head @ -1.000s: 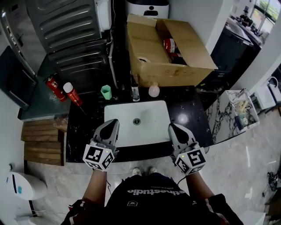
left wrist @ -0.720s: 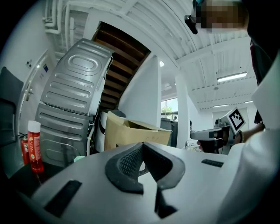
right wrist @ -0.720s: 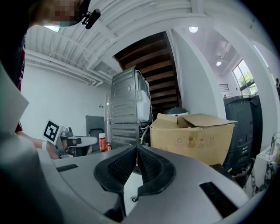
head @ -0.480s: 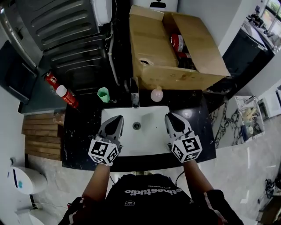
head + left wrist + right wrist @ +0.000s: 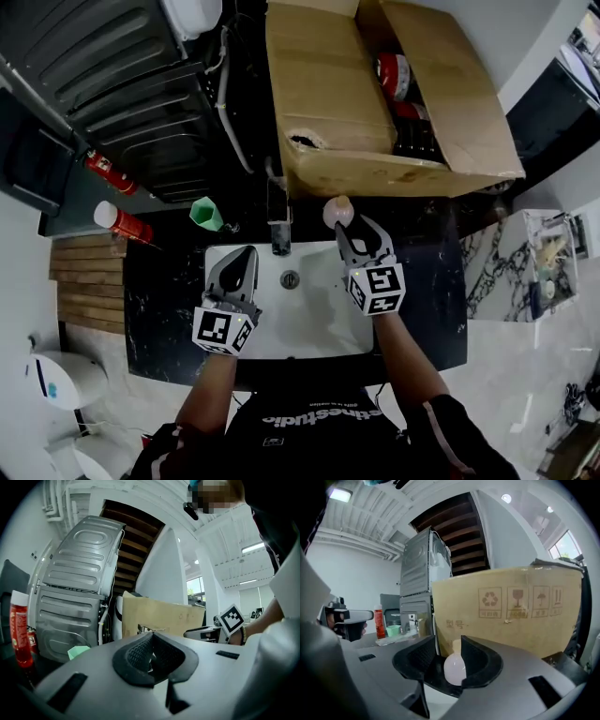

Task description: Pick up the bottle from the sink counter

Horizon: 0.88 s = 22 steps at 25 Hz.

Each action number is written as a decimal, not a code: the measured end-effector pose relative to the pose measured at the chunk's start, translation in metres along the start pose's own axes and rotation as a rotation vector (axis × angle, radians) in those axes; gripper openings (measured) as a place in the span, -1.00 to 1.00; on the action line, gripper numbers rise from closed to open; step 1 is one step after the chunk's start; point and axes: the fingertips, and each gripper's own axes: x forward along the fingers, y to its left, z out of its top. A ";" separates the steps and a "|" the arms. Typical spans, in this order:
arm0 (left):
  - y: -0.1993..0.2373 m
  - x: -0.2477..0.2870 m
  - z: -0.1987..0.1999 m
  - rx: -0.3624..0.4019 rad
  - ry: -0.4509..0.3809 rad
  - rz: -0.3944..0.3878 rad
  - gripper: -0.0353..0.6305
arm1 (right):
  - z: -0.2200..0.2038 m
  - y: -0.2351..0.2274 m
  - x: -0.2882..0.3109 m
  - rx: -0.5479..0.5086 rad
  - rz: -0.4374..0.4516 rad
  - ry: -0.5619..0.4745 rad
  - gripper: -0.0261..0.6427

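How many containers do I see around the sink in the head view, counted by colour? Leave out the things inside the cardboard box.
Red containers: 2
Green cup: 1
Pale pink bottle: 1
Total: 4

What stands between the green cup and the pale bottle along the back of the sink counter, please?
The faucet stands between the green cup and the pale bottle, roughly in line with them. The head view shows this.
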 end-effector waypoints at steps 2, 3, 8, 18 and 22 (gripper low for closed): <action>0.005 0.008 -0.008 -0.001 0.016 0.001 -0.85 | -0.012 -0.011 0.024 0.006 -0.015 0.022 -0.31; 0.007 0.011 -0.011 -0.005 0.023 0.001 -0.85 | -0.017 -0.015 0.034 0.007 -0.021 0.036 -0.29; 0.016 0.011 -0.019 -0.019 0.050 0.017 -0.85 | -0.035 -0.027 0.066 0.001 -0.044 0.091 -0.27; 0.026 -0.023 -0.010 -0.020 0.055 0.042 -0.85 | -0.037 -0.024 0.061 -0.044 -0.067 0.128 -0.42; 0.027 -0.045 0.001 -0.022 0.038 0.046 -0.85 | -0.016 -0.006 0.032 -0.061 -0.048 0.096 -0.42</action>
